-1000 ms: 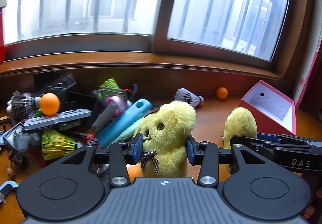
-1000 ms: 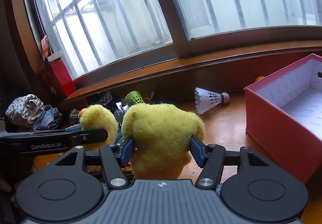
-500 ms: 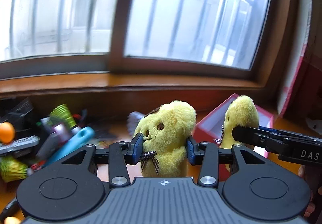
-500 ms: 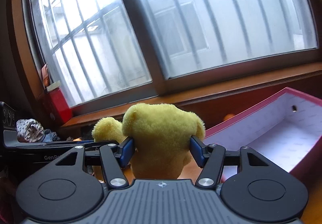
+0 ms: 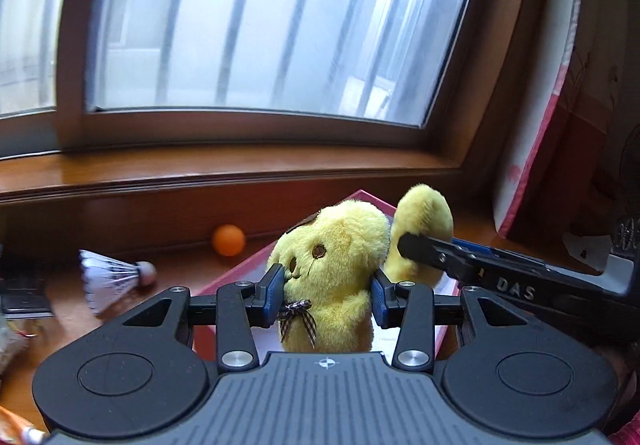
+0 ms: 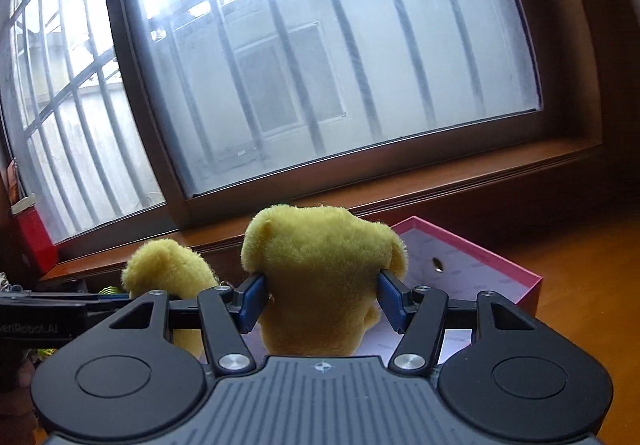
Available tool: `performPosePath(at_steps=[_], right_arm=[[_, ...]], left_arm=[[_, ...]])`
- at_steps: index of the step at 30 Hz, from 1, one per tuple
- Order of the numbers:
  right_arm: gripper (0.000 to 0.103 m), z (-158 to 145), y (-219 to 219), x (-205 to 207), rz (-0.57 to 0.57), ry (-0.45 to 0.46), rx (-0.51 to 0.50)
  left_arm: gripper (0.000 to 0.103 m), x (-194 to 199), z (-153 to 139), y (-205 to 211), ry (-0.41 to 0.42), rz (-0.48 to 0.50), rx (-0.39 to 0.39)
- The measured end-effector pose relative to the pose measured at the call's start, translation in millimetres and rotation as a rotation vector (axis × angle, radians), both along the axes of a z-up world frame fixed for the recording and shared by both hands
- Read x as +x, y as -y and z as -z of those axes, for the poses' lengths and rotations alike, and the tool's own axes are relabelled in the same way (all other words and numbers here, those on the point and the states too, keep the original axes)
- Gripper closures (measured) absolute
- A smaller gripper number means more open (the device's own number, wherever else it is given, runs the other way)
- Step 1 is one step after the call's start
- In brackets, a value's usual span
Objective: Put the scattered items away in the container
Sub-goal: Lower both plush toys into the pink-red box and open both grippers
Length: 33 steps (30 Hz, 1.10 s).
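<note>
My left gripper (image 5: pixel 327 295) is shut on a yellow plush bear (image 5: pixel 332 273) with a brown checked bow, held above the near-left corner of the pink box (image 5: pixel 236 277). My right gripper (image 6: pixel 320 305) is shut on a second yellow plush bear (image 6: pixel 320 277), seen from behind, held over the open pink box (image 6: pixel 472 265) with its white inside. Each view shows the other bear beside it: to the right in the left wrist view (image 5: pixel 424 225), to the left in the right wrist view (image 6: pixel 168 269). The other gripper's finger crosses each of them.
A white shuttlecock (image 5: pixel 112 279) and an orange ball (image 5: pixel 228 239) lie on the wooden sill left of the box. The window frame (image 5: pixel 240 165) runs close behind. A pink-white curtain (image 5: pixel 540 149) hangs at the right. A red box (image 6: pixel 34 241) stands far left.
Both grippers have carried their bears rightward from the clutter pile to over the pink box. The pile has passed out of view on the left. Both grips are unchanged.
</note>
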State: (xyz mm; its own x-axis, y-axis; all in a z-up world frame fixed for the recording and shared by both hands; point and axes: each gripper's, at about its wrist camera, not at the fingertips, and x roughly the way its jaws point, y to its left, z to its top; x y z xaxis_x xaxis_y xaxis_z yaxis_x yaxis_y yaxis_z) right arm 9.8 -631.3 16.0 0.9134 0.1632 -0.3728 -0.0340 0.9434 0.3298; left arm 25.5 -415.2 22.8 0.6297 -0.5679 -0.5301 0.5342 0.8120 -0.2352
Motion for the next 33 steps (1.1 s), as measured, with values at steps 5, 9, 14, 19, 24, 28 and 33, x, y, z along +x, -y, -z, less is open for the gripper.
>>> performPosePath(at_steps=[5,9,14,19,24,28,33], right_arm=[[0.042,19.8,23.9,16.5,0.056,-0.048,0.024],[0.042,31.3,24.2,19.5,0.035,-0.084,0.052],[0.042,43.9,11.3,18.9,0.021,-0.098,0.078],[0.042,47.2,-16.7,13.9,-0.032,-0.087,0.064],[0.042,50.2,-38.0,11.8,-0.095,-0.078,0.049],[0.042,51.1,-54.2,16.9,-0.169,-0.098,0.096],[0.042,55.4,-86.4,27.7,-0.238,-0.12,0.059]], left_arm=[[0.06,7.4,17.5,29.0,0.027,0.006,0.111],[0.06,13.2,30.1,30.3,-0.01,-0.025,0.139],[0.059,21.2,36.2,20.2,-0.045,-0.09,0.187],[0.059,20.9,33.3,1.4,-0.056,-0.137,0.217],[0.062,17.0,31.5,-19.2,-0.039,-0.191,0.28],[0.062,22.2,31.1,-40.8,-0.046,-0.245,0.301],[0.06,24.8,29.8,-55.8,-0.046,-0.274,0.321]])
